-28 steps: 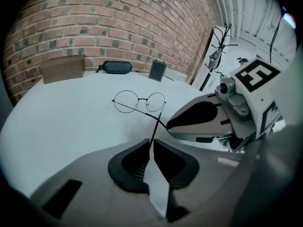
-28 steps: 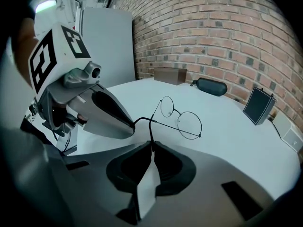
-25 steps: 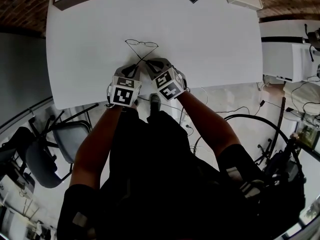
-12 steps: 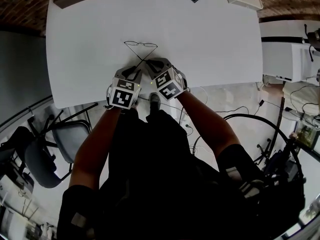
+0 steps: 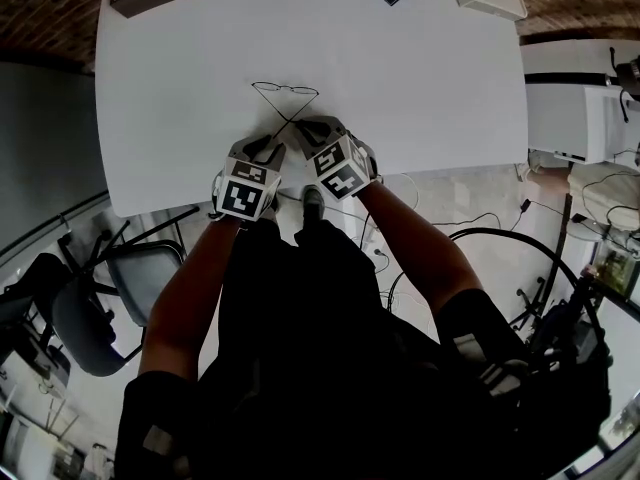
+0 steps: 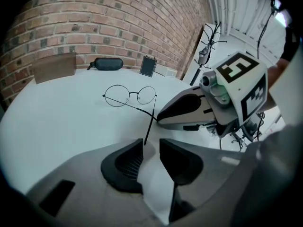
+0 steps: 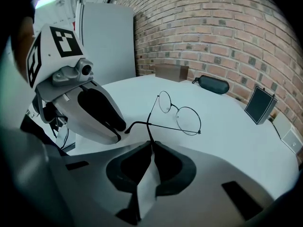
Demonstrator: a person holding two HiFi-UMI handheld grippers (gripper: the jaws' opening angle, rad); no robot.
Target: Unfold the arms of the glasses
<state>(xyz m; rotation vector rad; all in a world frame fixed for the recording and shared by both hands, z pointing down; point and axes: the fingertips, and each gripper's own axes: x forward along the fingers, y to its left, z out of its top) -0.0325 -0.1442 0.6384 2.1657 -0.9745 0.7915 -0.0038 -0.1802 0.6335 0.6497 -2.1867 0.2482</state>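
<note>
Item: round wire-rimmed glasses (image 5: 285, 90) lying on the white table (image 5: 420, 68), toward its near edge and just beyond both grippers. The lenses face the far side. The two arms cross each other in an X as they run back toward the person.

Right gripper (image 7: 152, 145): jaws closed on the tip of one arm, pinching it at the very end.

Left gripper (image 6: 150, 143): jaws have just been opening and now stand moderately apart. The tip of the other arm sits in the gap, and neither pad presses on it.

Handling assessment: the frame looks very light, thin and springy, so it would likely slide on the smooth table at the least push. The wire is probably slippery in the pads. The hinges and lens rims appear to be the weak points. The soundest grip is judged to be at an arm's end, well clear of the lenses, with each arm swung gently outward about its hinge and never levered against the other arm.
</note>
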